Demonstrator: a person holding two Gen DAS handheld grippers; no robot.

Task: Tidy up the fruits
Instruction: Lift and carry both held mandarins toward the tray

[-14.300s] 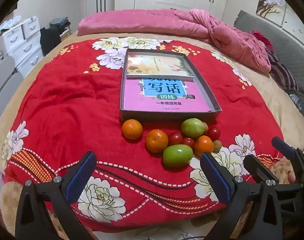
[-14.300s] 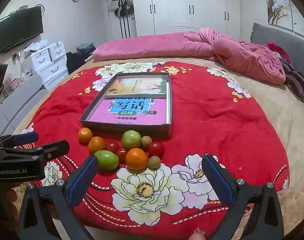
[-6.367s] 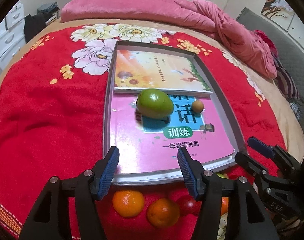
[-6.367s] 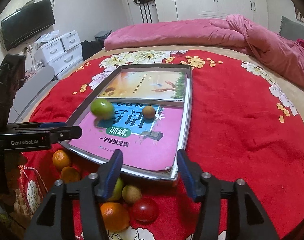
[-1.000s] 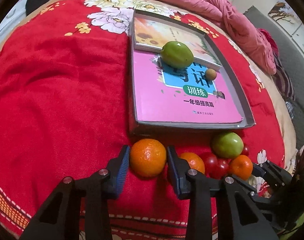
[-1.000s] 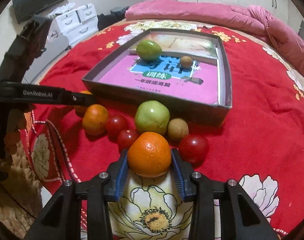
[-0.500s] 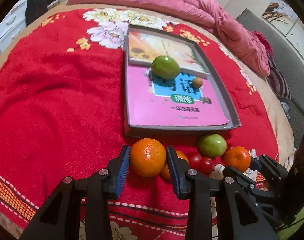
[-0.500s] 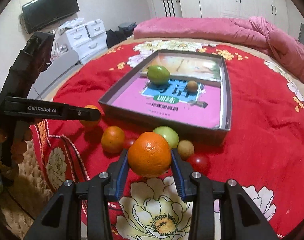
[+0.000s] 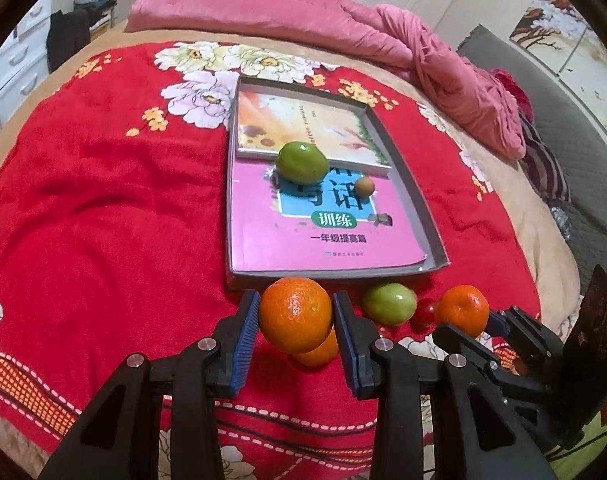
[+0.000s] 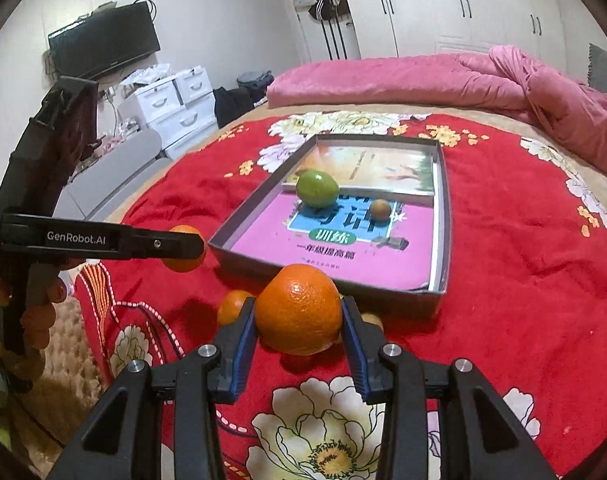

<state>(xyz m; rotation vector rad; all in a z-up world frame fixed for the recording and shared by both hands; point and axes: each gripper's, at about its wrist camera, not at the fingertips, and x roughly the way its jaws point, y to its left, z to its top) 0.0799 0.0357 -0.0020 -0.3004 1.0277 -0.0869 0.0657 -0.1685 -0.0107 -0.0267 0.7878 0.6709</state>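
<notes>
Two oranges are held off the bed, one in each hand-held gripper. From the left wrist, the left hand-held gripper (image 9: 295, 314) is clamped on an orange (image 9: 295, 314) just in front of the near wall of the grey tray (image 9: 431, 224), and a second orange (image 9: 319, 352) on the red blanket (image 9: 103, 220) peeks out below it. That view alone shows the green fruit (image 9: 389, 309) and a small red tomato (image 9: 423, 312) lying on the blanket near the tray's front edge, with the right hand-held gripper (image 9: 463, 316) at the lower right closed on its own orange (image 9: 461, 310). From the right wrist, the right hand-held gripper (image 10: 299, 310) pinches that orange (image 10: 299, 310) between its blue pads (image 10: 245, 332); the fruit hides most of the loose pile, leaving only an orange (image 10: 231, 306) at its left and a sliver of a brown fruit (image 10: 373, 320) at its right. This view alone shows the left hand-held gripper (image 10: 183, 248) from the side, with its orange (image 10: 183, 262) half covered by the black finger and raised above the blanket left of the tray. Both views show a large green fruit (image 9: 302, 162) and a small brown fruit (image 9: 364, 187) resting on the pink book (image 9: 303, 248) inside the tray, close together but apart. Only the right wrist takes in the television (image 10: 103, 44) and white drawers (image 10: 171, 108) beyond the bed.
</notes>
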